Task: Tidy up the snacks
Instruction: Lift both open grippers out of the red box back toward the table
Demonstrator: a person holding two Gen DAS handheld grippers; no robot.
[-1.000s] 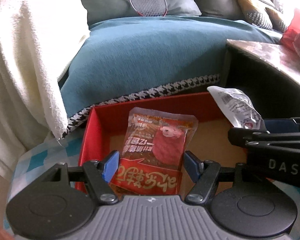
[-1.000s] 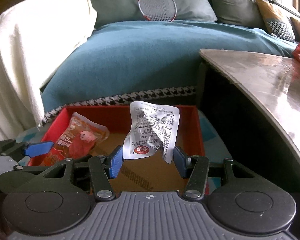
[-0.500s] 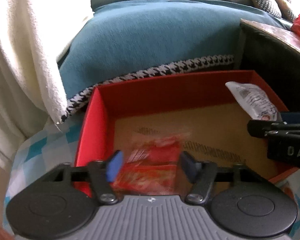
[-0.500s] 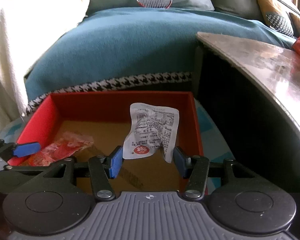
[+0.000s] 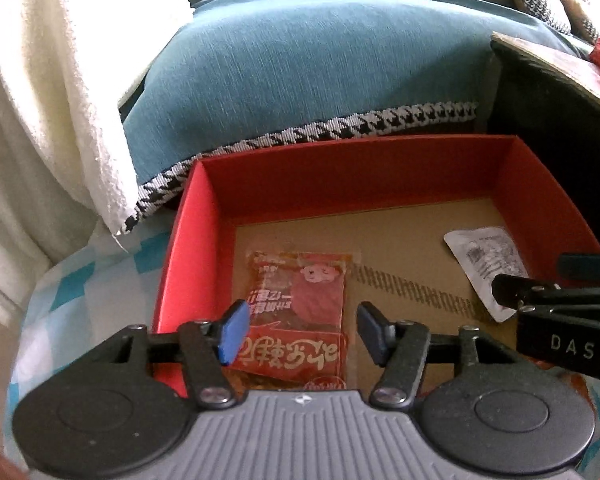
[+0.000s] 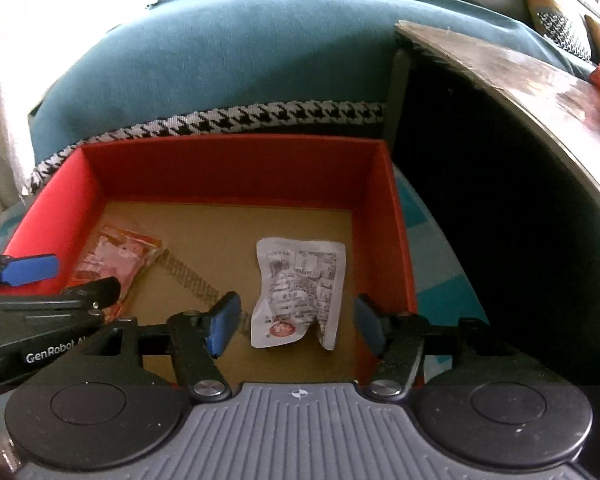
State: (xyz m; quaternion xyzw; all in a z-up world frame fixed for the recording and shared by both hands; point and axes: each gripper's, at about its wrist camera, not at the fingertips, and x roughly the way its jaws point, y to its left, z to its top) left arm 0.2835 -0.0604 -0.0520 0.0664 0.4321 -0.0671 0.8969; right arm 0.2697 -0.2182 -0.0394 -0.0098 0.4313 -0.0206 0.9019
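Observation:
A red cardboard box [image 5: 188, 248] [image 6: 396, 240] with a brown floor stands in front of me. A red snack packet [image 5: 296, 312] [image 6: 116, 260] lies flat on its floor at the left. My left gripper [image 5: 300, 332] hovers over the packet's near end; its jaws are opening and the pads stand apart from it. A white crumpled snack packet [image 6: 300, 292] [image 5: 488, 268] lies on the floor at the right. My right gripper [image 6: 296, 324] straddles it with jaws opening, pads clear of its sides. Each gripper's fingers [image 5: 540, 292] [image 6: 32, 268] show at the edge of the other view.
A teal sofa cover with a houndstooth hem [image 5: 340, 124] rises behind the box. A white blanket [image 5: 52, 80] hangs at the left. A dark table with a wooden top [image 6: 520, 80] stands close on the right. A blue-checked cloth [image 5: 80, 280] lies under the box.
Both packets were held up between the jaws; now both lie loose on the box floor. Both grippers have sunk toward the box and their jaws have spread.

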